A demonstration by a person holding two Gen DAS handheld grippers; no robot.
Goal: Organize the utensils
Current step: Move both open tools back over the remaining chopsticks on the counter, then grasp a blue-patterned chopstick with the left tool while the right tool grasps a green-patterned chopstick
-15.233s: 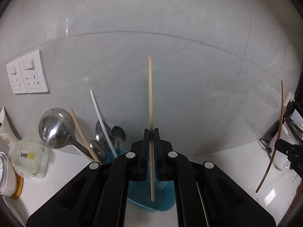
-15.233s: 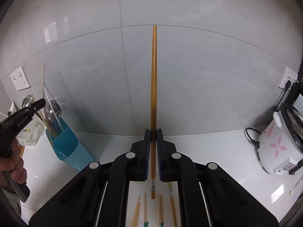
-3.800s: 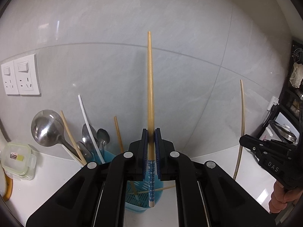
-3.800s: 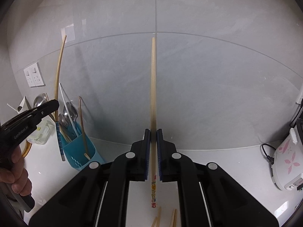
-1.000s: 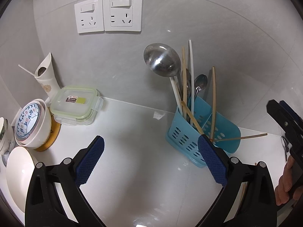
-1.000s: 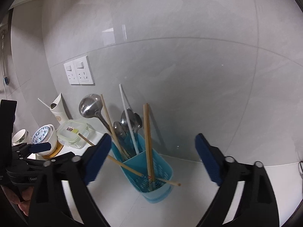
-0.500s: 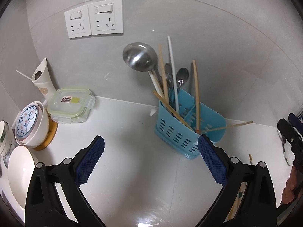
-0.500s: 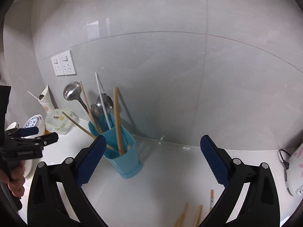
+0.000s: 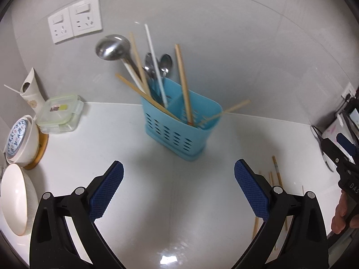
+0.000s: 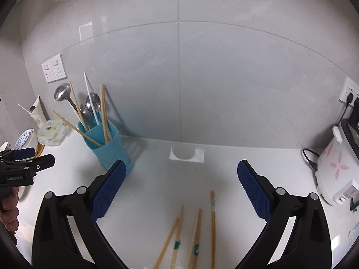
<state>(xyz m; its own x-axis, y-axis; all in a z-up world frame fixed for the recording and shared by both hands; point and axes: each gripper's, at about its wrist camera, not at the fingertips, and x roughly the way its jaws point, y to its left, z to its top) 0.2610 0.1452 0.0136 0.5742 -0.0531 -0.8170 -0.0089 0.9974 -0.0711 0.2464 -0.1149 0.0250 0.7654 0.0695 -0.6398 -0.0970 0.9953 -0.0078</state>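
- Left gripper [image 9: 178,190]: fingers wide apart, holding nothing.
- Right gripper [image 10: 180,188]: fingers wide apart, holding nothing.
- Blue utensil holder [image 9: 179,127] stands far on the counter [image 9: 139,179], chopsticks and spoons inside.
- Loose chopsticks [image 10: 195,235] lie near, below the right gripper.

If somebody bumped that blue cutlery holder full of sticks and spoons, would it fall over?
Probably it tips fairly easily. The blue holder looks like thin perforated plastic, likely light, while the steel ladle and chopsticks rise well above its rim and lean outward. One chopstick juts sideways over the edge, so a nudge there might lever it over.
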